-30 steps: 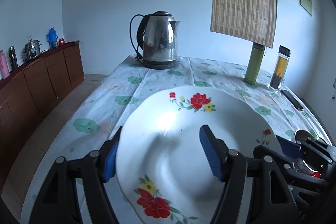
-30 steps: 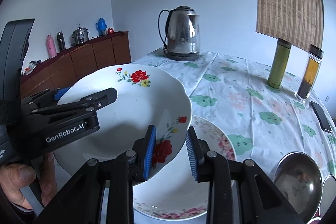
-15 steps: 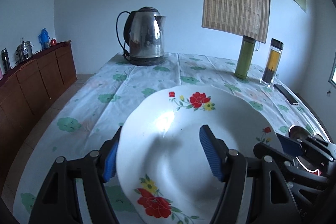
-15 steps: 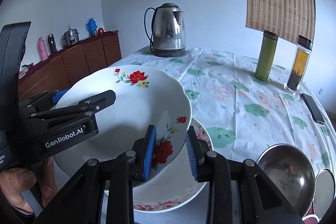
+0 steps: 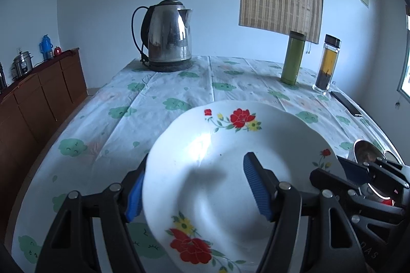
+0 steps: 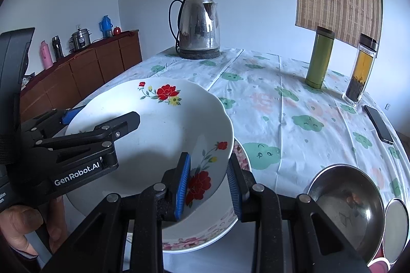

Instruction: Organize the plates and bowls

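Left wrist view: a white plate (image 5: 230,170) with red flower sprigs fills the space between the fingers of the left gripper (image 5: 200,191). The plate is round, so it has no long axis; its hollow face turns up and toward the camera, and its far rim is tilted higher than the near rim. One blue pad (image 5: 134,192) sits at the plate's left edge, partly hidden behind the rim, and the other pad lies over the plate's inner face. The jaws stand fairly wide, clamped across the rim. To the right of this gripper, the black fingers of the right gripper (image 5: 358,170) reach in at the plate's right edge. Beyond the plate the tablecloth (image 5: 179,93) stretches away to a steel kettle (image 5: 169,37), a green flask (image 5: 293,58), a jar (image 5: 328,63) and a phone (image 5: 346,104).

Right wrist view: the right gripper (image 6: 208,186) pinches the plate's (image 6: 153,129) near right rim, jaws narrow, one pad on the inner face and one behind the rim. The plate is held off the table, just above a second plate (image 6: 217,227) with pink flowers that lies under the fingers. The left gripper (image 6: 102,119) comes in from the left across the plate, with a hand (image 6: 23,224) below it. To the right of the fingers sits a steel bowl (image 6: 346,196).
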